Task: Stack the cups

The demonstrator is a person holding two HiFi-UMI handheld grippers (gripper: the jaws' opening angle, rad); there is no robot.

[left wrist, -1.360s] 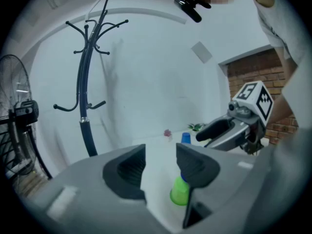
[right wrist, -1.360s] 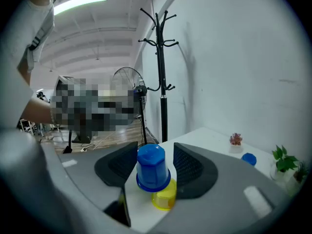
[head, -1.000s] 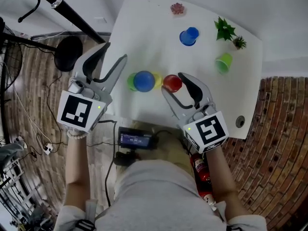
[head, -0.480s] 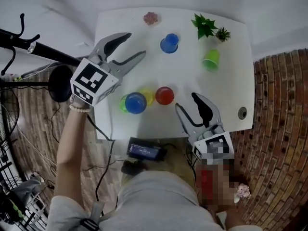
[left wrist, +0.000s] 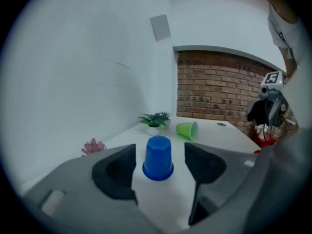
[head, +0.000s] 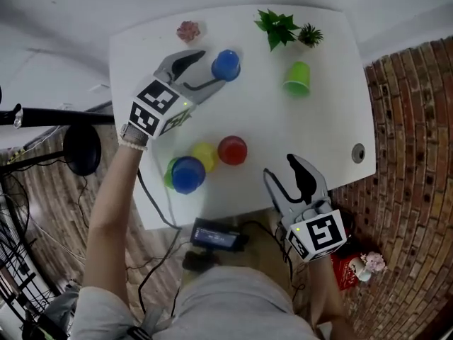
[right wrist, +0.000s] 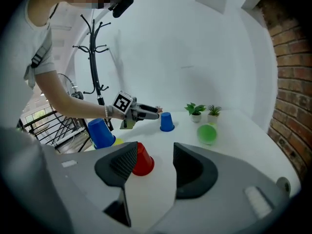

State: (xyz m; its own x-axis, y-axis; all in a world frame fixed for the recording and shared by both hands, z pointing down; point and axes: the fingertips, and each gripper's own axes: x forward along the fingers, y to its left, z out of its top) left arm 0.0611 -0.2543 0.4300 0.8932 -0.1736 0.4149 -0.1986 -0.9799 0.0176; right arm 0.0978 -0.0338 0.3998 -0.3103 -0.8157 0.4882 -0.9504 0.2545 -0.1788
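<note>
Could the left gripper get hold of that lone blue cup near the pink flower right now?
Probably yes. The left gripper has just been opening its jaws, and they now stand wide. The upside-down blue cup sits between their tips, not yet touched. Nothing stands in the way, so closing should catch it.

Left hand-held gripper (head: 209, 68), jaws just opening about blue cup (head: 226, 64); right hand-held gripper (head: 280, 167) agape.
</note>
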